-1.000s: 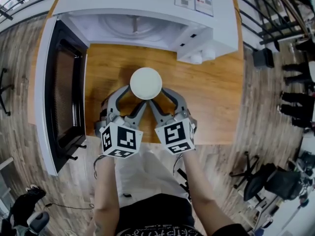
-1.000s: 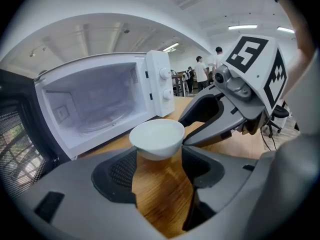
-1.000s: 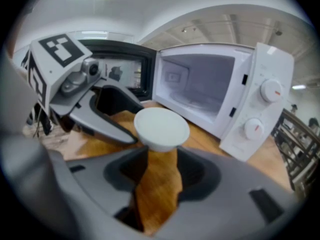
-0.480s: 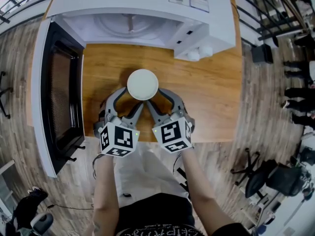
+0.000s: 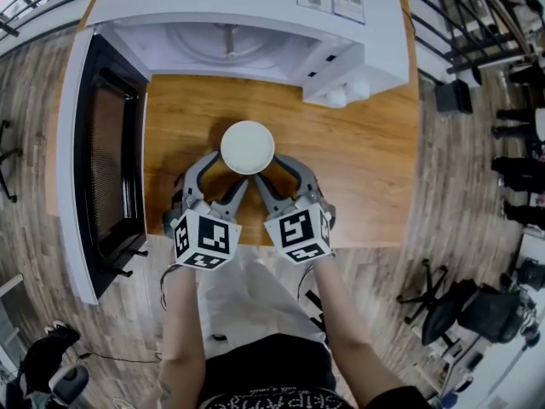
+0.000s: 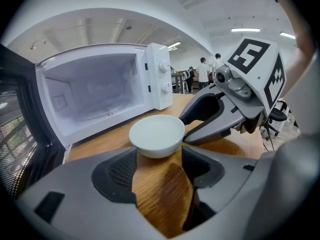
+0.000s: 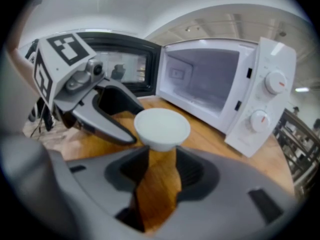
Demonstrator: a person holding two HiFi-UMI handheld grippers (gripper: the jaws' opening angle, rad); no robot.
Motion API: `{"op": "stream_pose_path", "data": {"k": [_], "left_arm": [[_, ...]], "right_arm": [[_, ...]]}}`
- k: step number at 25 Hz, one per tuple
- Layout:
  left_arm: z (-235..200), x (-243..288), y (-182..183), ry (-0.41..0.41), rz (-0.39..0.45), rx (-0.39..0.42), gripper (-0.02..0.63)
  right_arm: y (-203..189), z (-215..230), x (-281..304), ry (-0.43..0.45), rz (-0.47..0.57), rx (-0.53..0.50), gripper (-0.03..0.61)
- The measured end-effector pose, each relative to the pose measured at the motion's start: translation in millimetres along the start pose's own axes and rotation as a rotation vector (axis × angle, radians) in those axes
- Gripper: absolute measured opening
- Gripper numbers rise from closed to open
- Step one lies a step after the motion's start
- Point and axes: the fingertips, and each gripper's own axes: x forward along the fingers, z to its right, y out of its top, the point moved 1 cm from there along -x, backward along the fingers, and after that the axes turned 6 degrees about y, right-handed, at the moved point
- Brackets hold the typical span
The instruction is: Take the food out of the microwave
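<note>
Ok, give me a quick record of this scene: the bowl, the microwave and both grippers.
bowl: white, outside the microwave, above the wooden table; resting or lifted, unclear
microwave: door swung open, no dish inside
left gripper: jaw tips against the bowl's sides
right gripper: jaws closing, bowl's base between their tips
task status: bowl already out of the microwave
</note>
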Motion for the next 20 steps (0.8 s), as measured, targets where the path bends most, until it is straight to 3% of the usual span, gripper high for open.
{"op": "stream_pose_path", "data": {"k": [6,10,11,16,20], "left_arm": [[1,-7,-3,-0.012,0.002,0.012,0.307],[-3,-25,1,0.003,0.049,-0.039,0.293],[-6,-29,4,0.023,0.073,-0.056,0.228],[-23,-43,31,0.106,0.196,-0.135,0.062],[-34,-54,50,0.156,0.273,-0.201,0.032]], "right_arm": [[2,-3,-8,0.03,0.026,0.04,0.167],[8,5,-23,0.006,0.073,0.106,0.131],[10,8,-26,-0.001,0.085,0.124,0.113],[21,18,-35,-0.033,0.138,0.166,0.049],[33,24,-43,-0.062,0.194,0.204,0.037]]}}
